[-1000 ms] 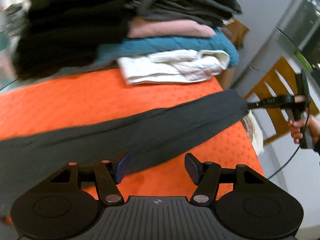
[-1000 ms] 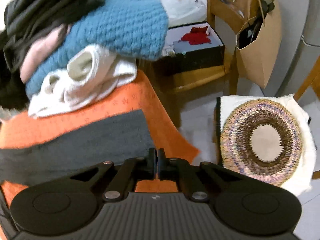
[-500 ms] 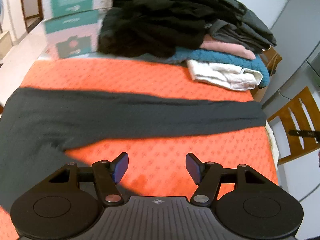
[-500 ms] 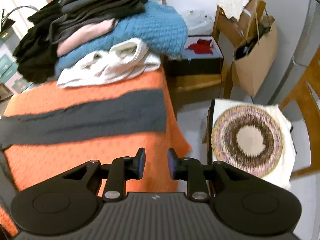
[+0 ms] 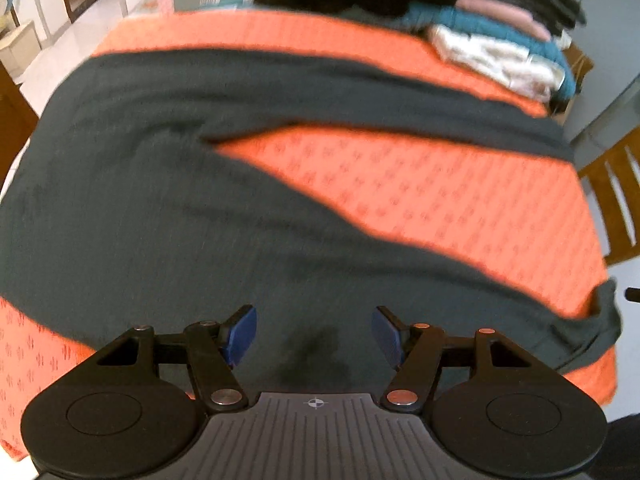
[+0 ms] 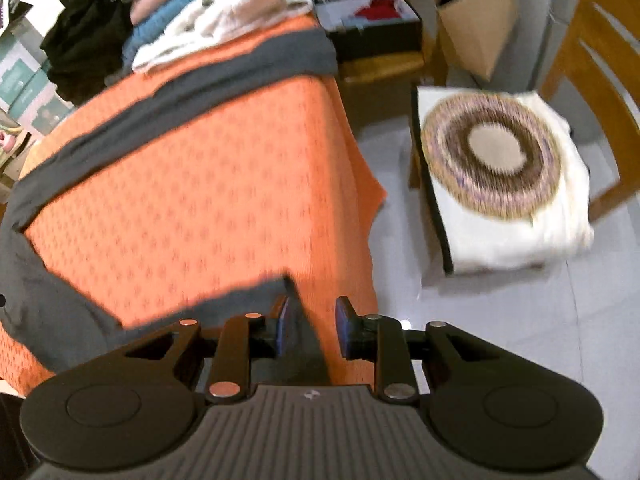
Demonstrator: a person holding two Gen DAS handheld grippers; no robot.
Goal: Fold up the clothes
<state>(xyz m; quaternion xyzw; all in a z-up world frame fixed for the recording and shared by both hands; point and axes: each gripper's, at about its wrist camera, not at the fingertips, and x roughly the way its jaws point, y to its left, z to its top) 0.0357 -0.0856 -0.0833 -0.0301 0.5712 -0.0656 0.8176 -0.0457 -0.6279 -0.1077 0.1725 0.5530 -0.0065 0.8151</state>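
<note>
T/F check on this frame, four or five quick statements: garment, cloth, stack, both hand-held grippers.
1. The dark trousers lie spread on the orange cloth. True.
2. The left hand-held gripper is clamped on the trousers. False: its jaws stand apart over the fabric, gripping nothing.
3. The right hand-held gripper is open. True.
4. The stack of folded clothes sits on the chair. False: it sits at the far end of the cloth; the chair holds a round-patterned cushion.

left claw (image 5: pixel 314 334) wide open, right claw (image 6: pixel 310 326) partly open, both angled steeply downward
</note>
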